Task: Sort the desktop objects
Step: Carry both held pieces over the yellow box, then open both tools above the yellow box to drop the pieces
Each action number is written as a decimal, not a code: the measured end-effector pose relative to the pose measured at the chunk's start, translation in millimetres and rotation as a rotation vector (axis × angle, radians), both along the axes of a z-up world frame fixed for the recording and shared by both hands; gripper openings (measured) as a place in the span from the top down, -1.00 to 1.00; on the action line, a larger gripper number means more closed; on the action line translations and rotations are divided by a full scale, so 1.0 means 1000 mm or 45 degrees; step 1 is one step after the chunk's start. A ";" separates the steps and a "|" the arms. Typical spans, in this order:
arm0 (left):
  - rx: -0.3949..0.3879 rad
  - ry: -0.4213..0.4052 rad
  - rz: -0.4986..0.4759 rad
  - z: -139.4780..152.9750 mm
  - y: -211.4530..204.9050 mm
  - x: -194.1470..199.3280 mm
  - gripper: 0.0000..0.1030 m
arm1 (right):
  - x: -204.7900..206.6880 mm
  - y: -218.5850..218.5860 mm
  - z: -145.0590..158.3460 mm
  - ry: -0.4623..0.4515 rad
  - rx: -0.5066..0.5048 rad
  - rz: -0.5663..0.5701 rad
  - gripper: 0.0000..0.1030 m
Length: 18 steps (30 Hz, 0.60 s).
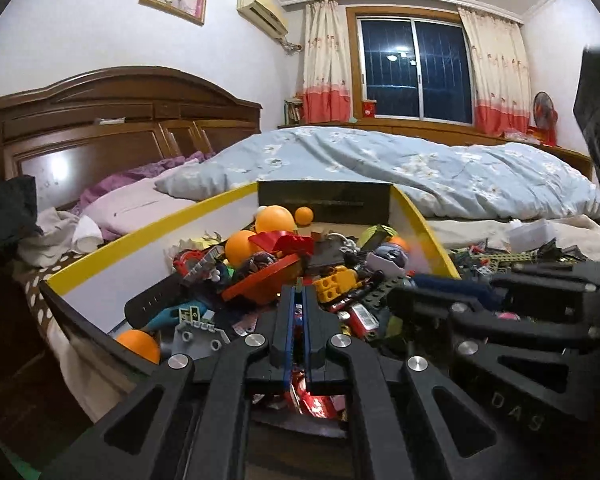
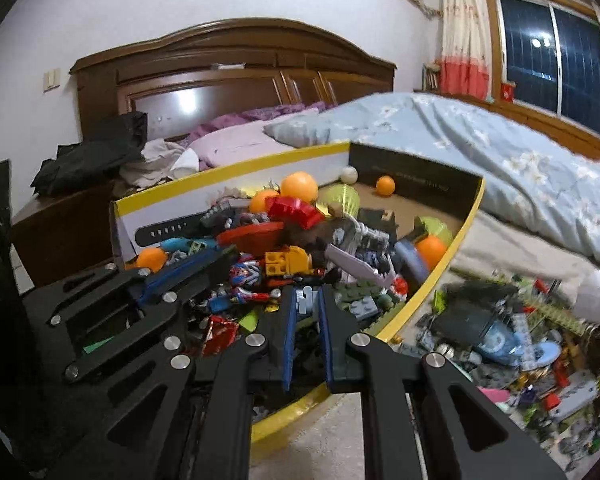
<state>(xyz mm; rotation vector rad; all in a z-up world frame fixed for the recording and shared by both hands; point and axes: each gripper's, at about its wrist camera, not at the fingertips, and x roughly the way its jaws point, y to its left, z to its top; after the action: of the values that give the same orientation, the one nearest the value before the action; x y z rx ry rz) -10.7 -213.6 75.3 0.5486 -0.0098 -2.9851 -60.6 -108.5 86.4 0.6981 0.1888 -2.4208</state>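
A yellow-rimmed box (image 2: pixel 466 216) on a bed (image 1: pixel 420 168) is heaped with toys (image 2: pixel 287 260), while more pieces (image 2: pixel 520 332) litter the sheet by its right edge, so sorting seems partly done. Left gripper (image 1: pixel 299 300) is nearly closed, seemingly empty; right gripper (image 2: pixel 307 300) is narrowly parted, holding nothing. Bedroom: wooden headboard (image 1: pixel 111 120), curtained window (image 1: pixel 416 68).

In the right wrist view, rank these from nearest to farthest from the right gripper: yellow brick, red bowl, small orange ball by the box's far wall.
From the right gripper:
1. Yellow brick, just ahead, slightly left.
2. Red bowl, beyond it, further left.
3. Small orange ball, at the back, right.
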 end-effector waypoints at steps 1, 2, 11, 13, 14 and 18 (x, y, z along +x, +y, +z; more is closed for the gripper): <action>-0.001 -0.007 0.007 0.000 0.002 -0.001 0.91 | -0.003 0.001 -0.002 -0.013 -0.008 -0.002 0.80; -0.004 -0.005 0.012 0.001 0.003 -0.001 0.92 | -0.004 0.003 -0.002 -0.006 -0.011 -0.002 0.80; -0.015 0.001 0.056 0.000 0.006 -0.004 0.91 | -0.008 0.003 -0.007 0.015 0.000 -0.010 0.80; -0.019 0.020 0.069 -0.001 0.006 -0.002 0.88 | -0.007 0.003 -0.008 0.026 0.010 -0.011 0.79; -0.020 0.029 0.076 -0.002 0.007 0.000 0.87 | -0.007 0.002 -0.008 0.031 0.013 -0.012 0.79; -0.020 0.063 0.119 -0.004 0.004 0.004 0.61 | -0.001 0.001 -0.012 0.085 0.013 -0.006 0.68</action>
<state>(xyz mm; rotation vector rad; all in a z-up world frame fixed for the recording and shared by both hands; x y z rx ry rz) -6.6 -209.9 71.6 0.4596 -0.0032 -2.9045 -61.6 -107.9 74.6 0.6237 0.2266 -2.4508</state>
